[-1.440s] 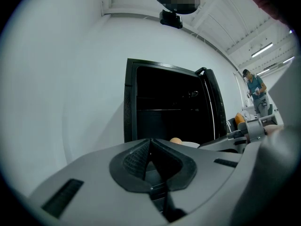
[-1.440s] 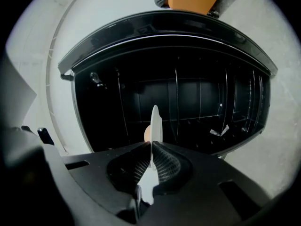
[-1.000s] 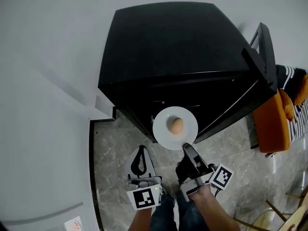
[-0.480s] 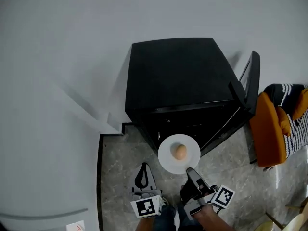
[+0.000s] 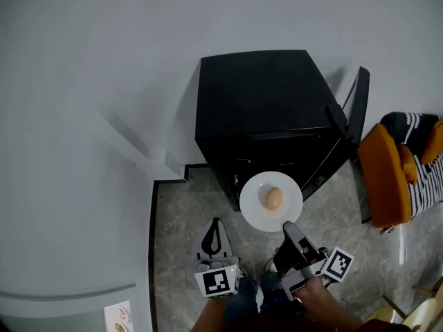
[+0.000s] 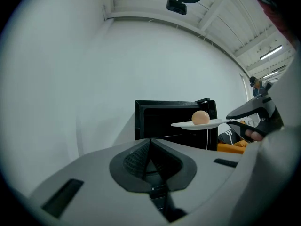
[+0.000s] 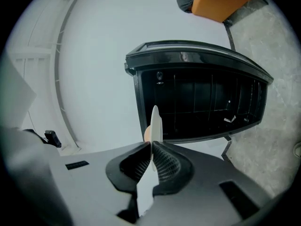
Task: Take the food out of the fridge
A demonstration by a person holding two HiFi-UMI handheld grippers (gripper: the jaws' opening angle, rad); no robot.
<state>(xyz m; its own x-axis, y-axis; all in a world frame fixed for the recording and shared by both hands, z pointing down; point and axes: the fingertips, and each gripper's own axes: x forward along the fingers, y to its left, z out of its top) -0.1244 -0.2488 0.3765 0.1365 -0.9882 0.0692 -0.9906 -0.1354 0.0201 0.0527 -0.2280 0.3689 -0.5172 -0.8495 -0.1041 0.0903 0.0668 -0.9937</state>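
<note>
A white plate [image 5: 255, 206] with a brown egg [image 5: 274, 198] on it hangs level in front of the open black fridge [image 5: 259, 95]. My right gripper [image 5: 291, 231] is shut on the plate's near rim. In the right gripper view the plate [image 7: 154, 126] stands edge-on between the jaws, and the egg [image 7: 146, 133] peeks out behind it. My left gripper [image 5: 215, 235] is shut, holds nothing and sits low, left of the plate. From the left gripper view the plate [image 6: 197, 124] and egg [image 6: 201, 117] show against the fridge [image 6: 164, 119].
The fridge door [image 5: 357, 109] swings open to the right. An orange chair [image 5: 384, 175] with a striped cloth [image 5: 426, 158] stands beside it. A white wall [image 5: 104, 81] rises at the left, and grey stone floor [image 5: 180, 220] lies below.
The plate with the egg has come further out of the fridge, toward me and slightly right. The fridge now looks smaller and farther. Both grippers keep their states.
</note>
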